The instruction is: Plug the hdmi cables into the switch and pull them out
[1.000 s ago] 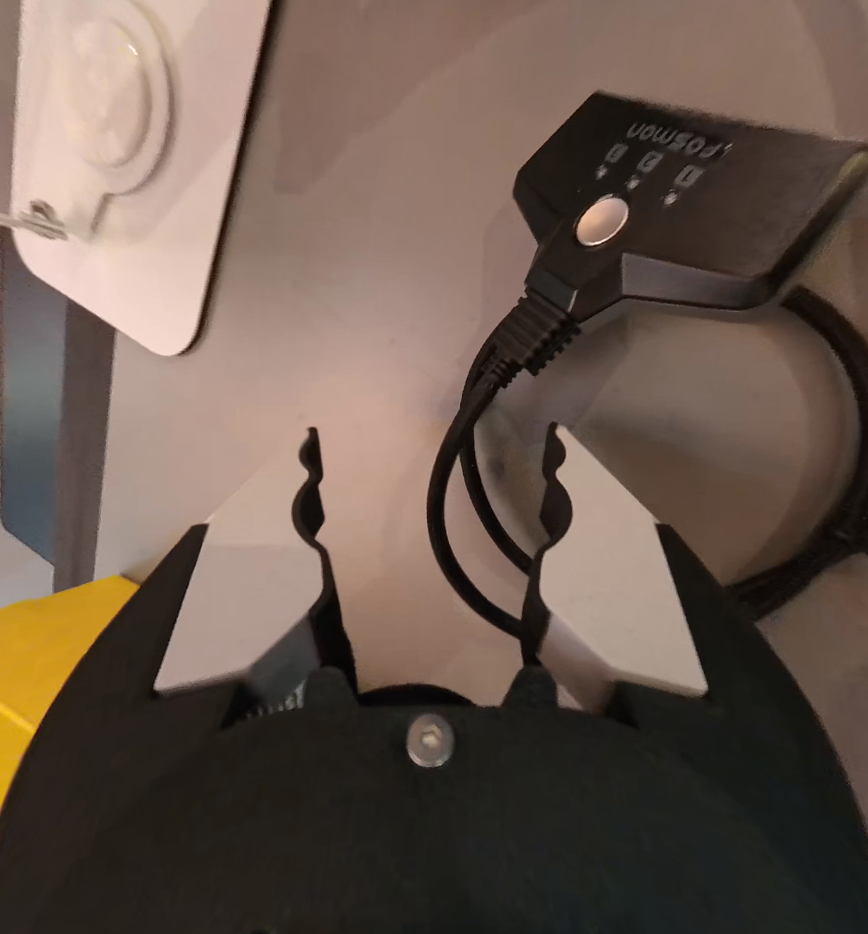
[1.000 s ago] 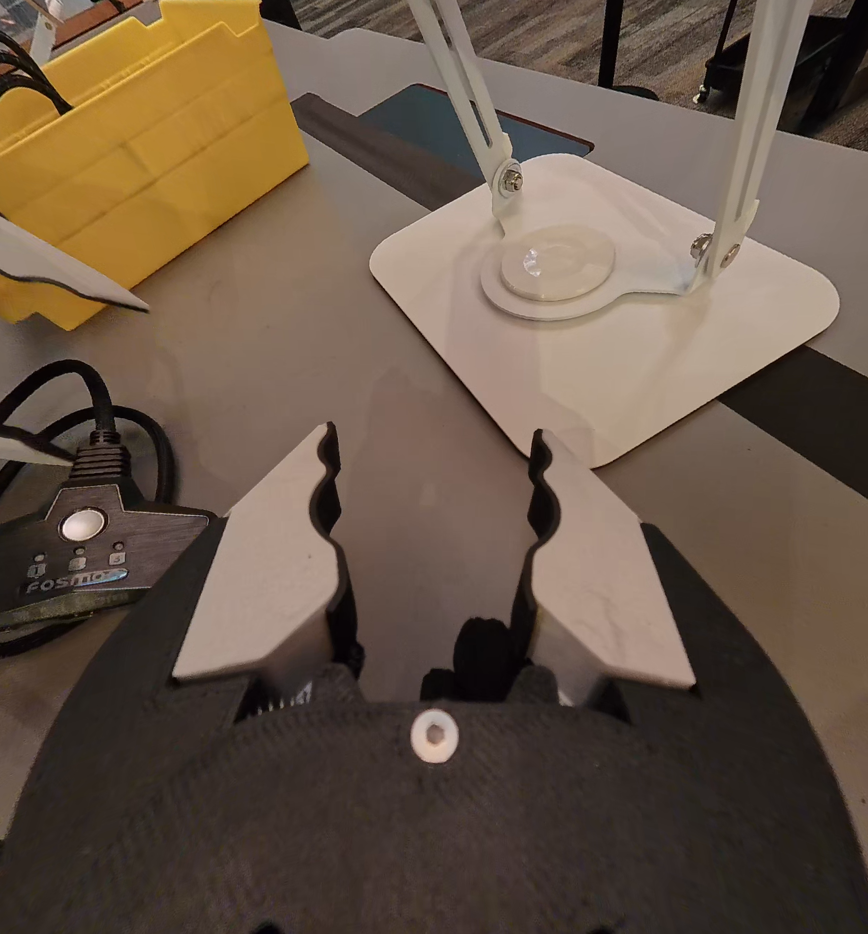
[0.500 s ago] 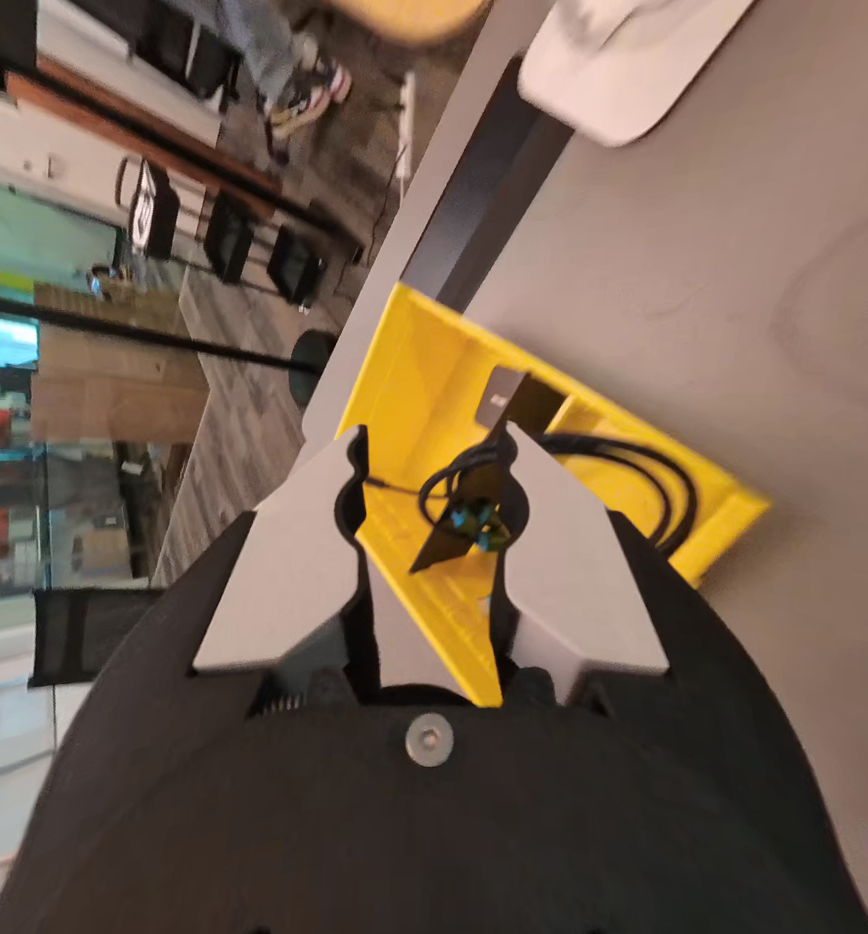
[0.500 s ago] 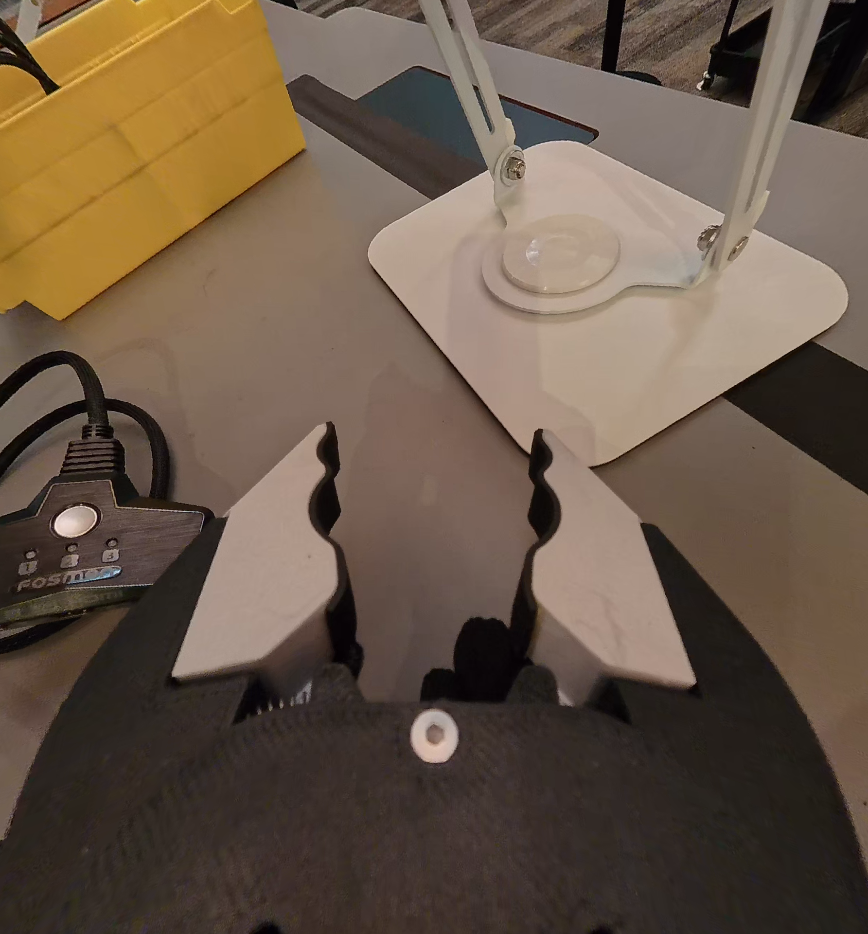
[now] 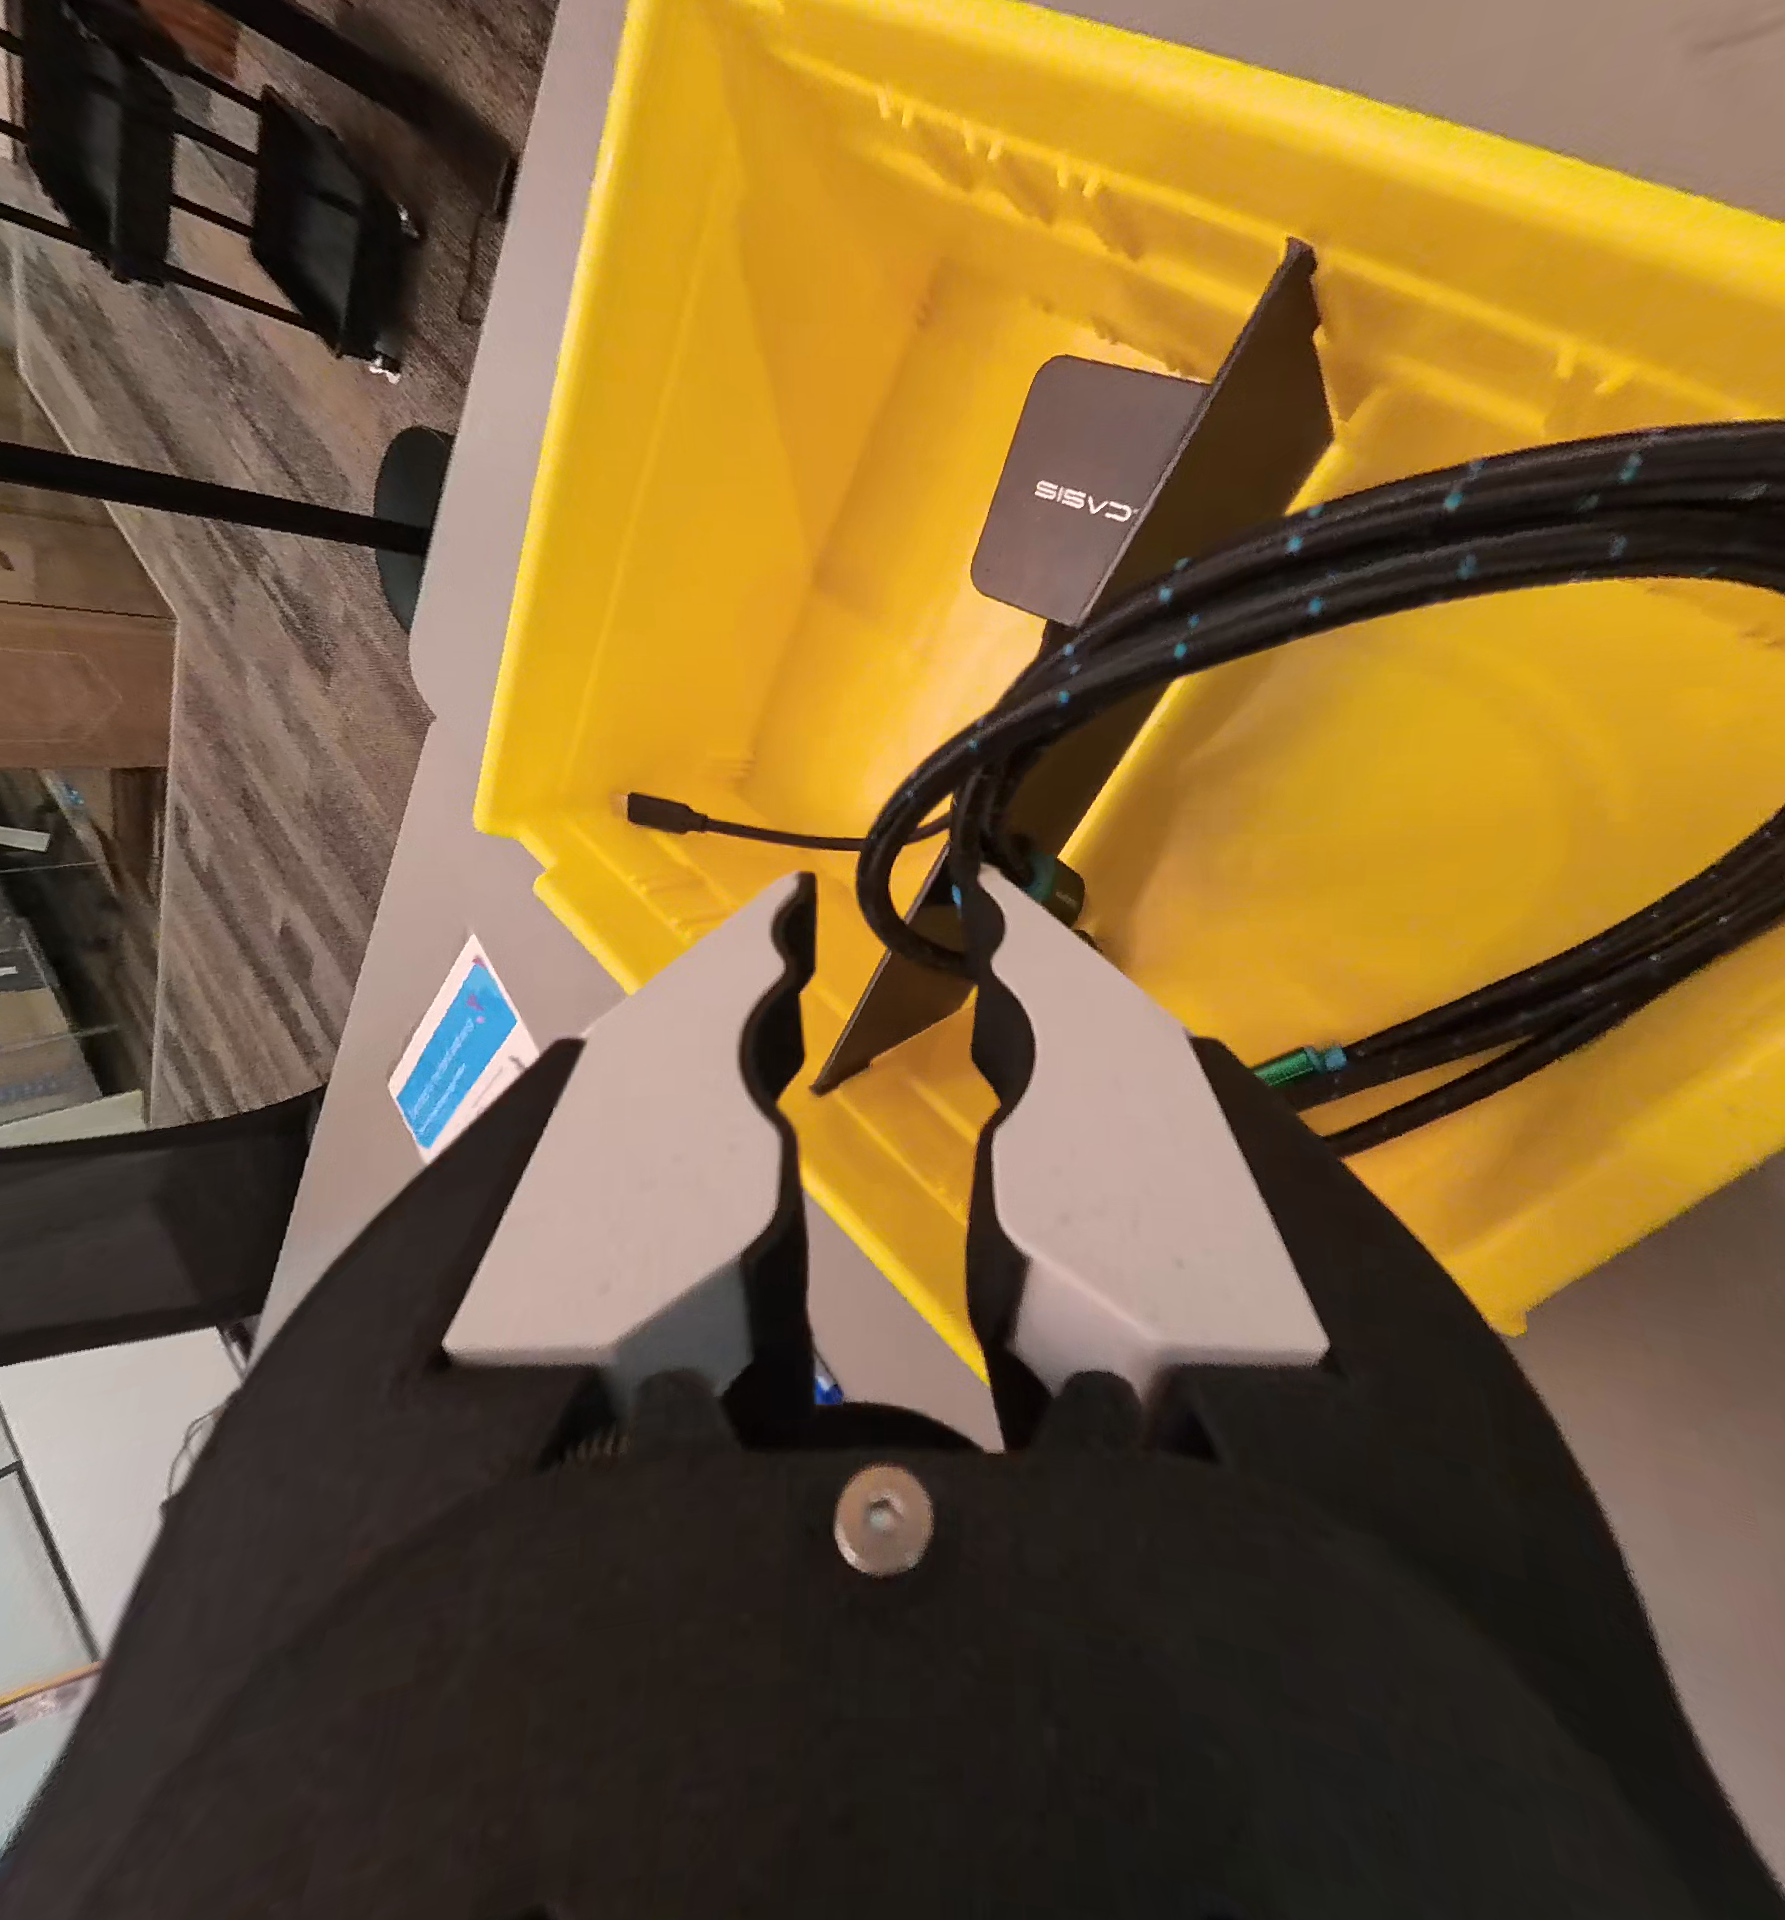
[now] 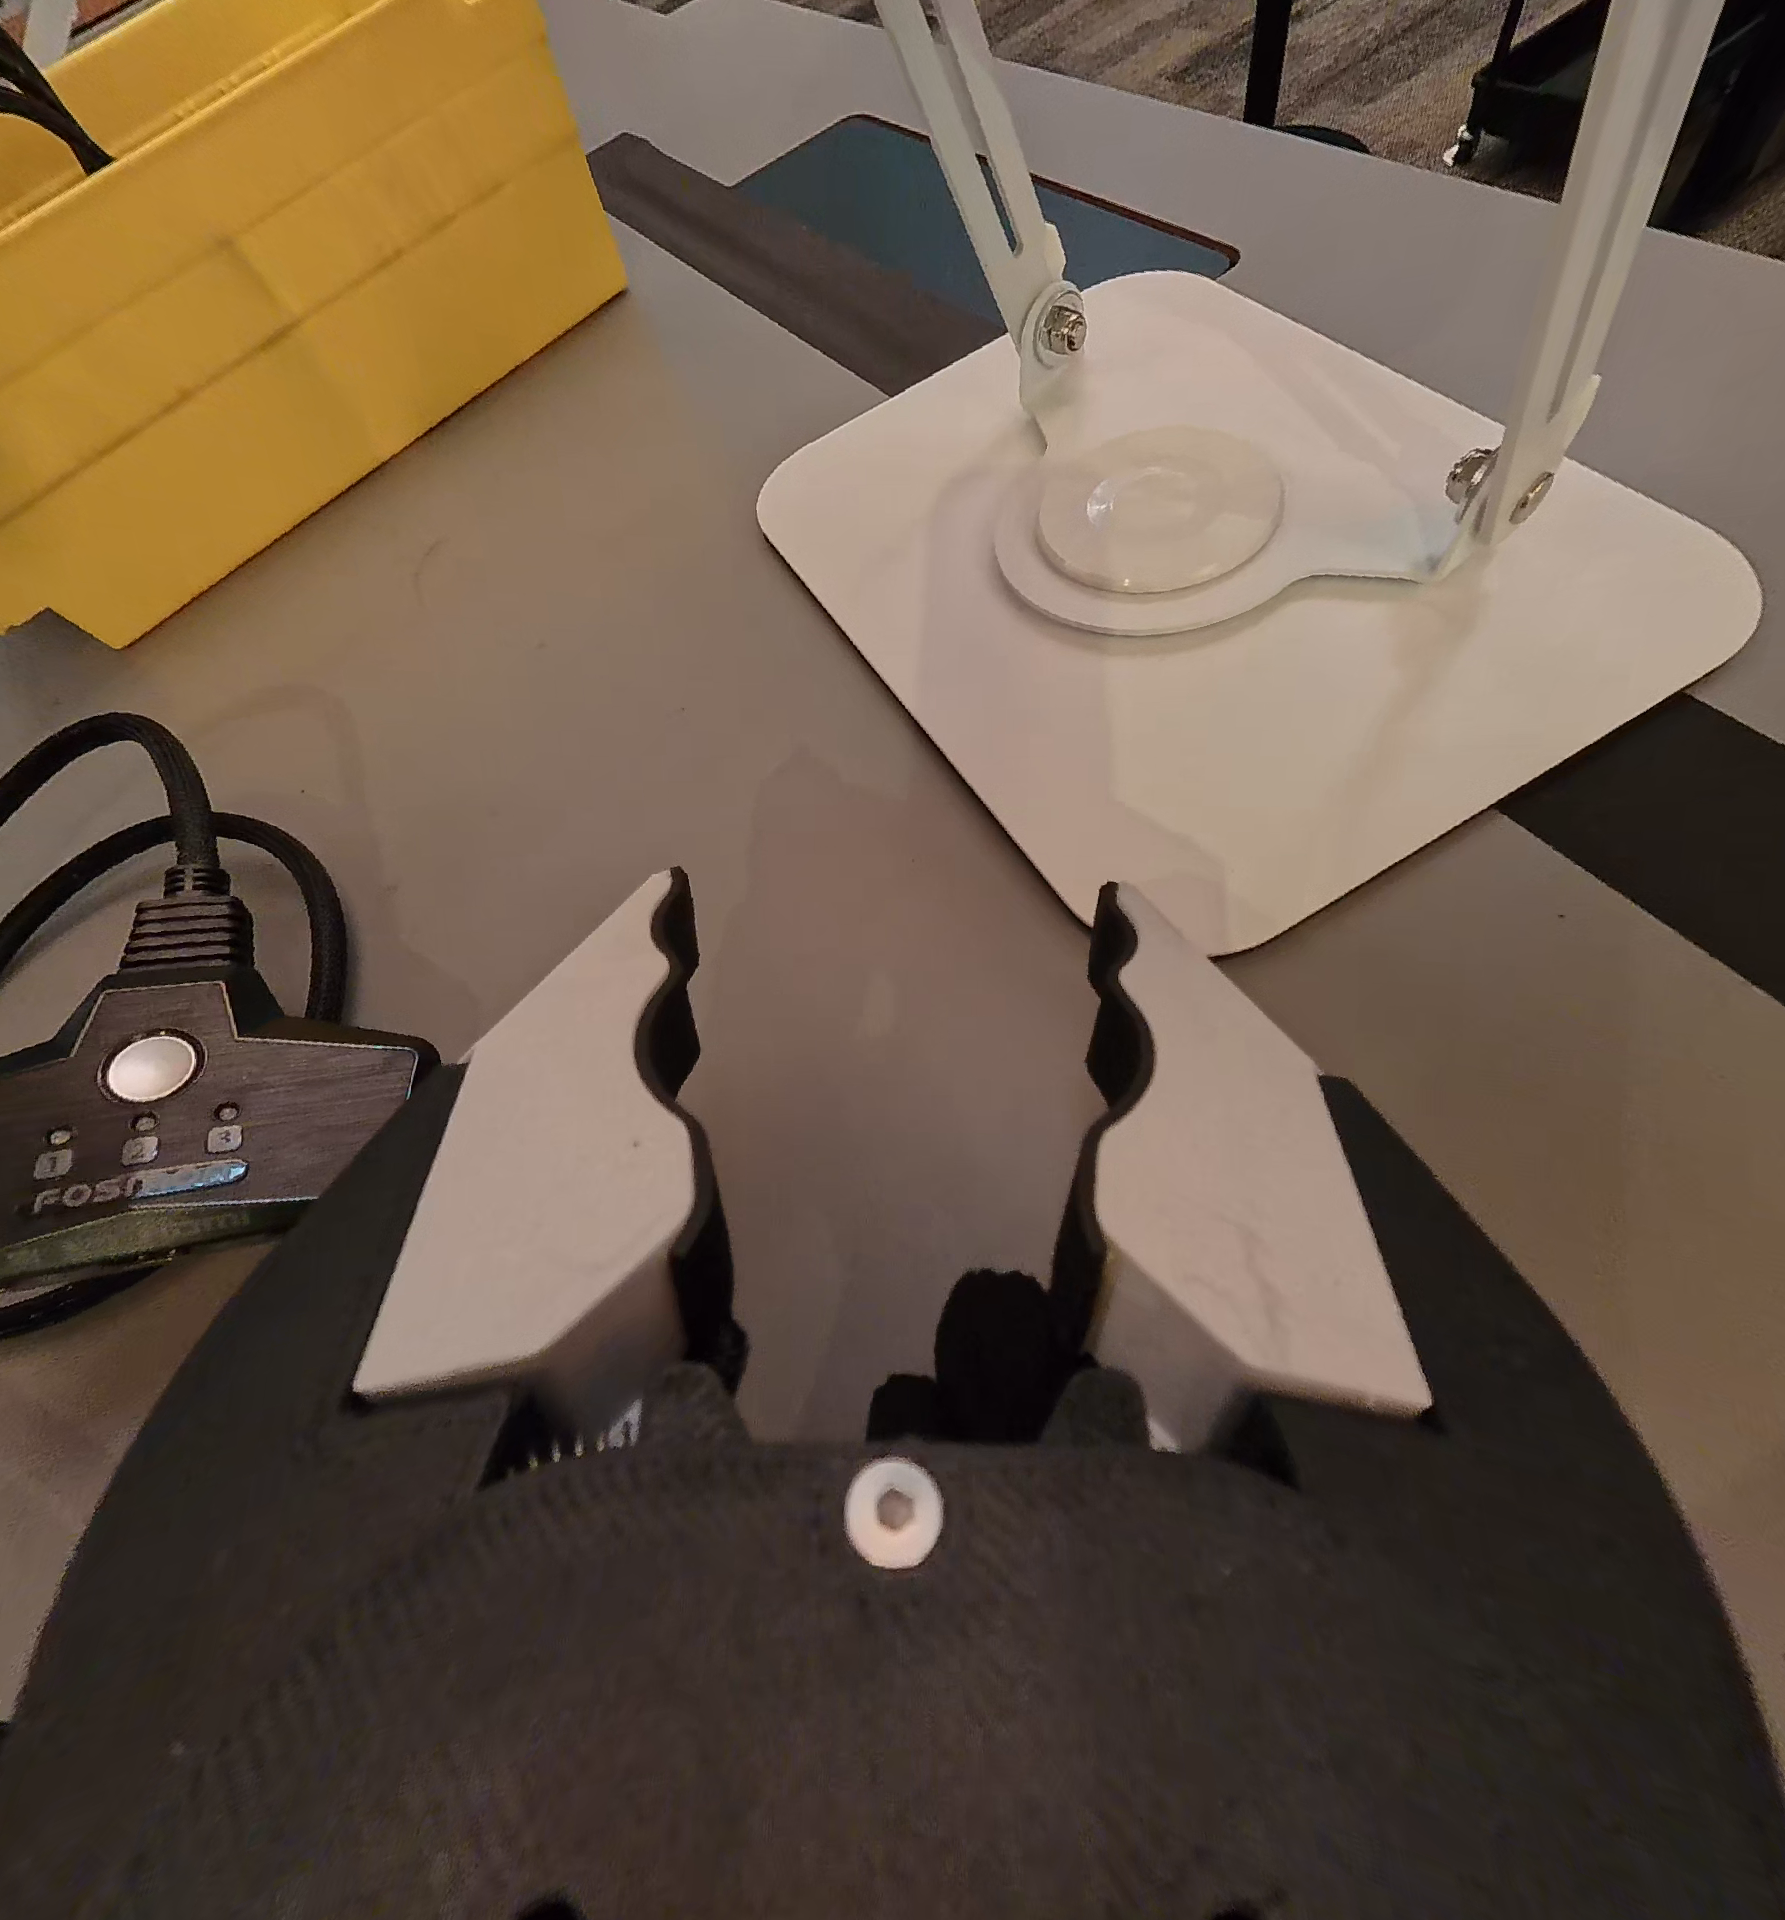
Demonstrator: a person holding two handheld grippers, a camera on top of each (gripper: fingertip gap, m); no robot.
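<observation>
In the left wrist view my left gripper [image 5: 893, 894] is open and empty, just above the near edge of a yellow bin [image 5: 659, 499]. In the bin lies a coil of black braided HDMI cables [image 5: 1387, 582] with blue flecks, looped around a black divider [image 5: 1231, 436]. The coil's near loop is right in front of my fingertips. In the right wrist view my right gripper [image 6: 888, 904] is open and empty above the grey table [image 6: 555, 748]. The black HDMI switch [image 6: 150, 1132], with a round silver button and its own black cable [image 6: 181, 790], lies just left of my left finger.
A white stand base [image 6: 1283, 707] with two white legs sits on the table ahead right of my right gripper. The yellow bin [image 6: 244, 260] stands at the far left there. A small black box [image 5: 1075, 488] and a thin black cable [image 5: 722, 826] lie in the bin. A blue-and-white card [image 5: 457, 1039] lies near the table edge. My right fingertips sit around 45 cm from my left ones. To the black HDMI switch [image 6: 150, 1132]: right tips about 12 cm, left tips about 40 cm.
My left gripper has swung away from the switch to the yellow bin and closed in on the cable coil, its jaws a little narrower. My right gripper has barely moved.
</observation>
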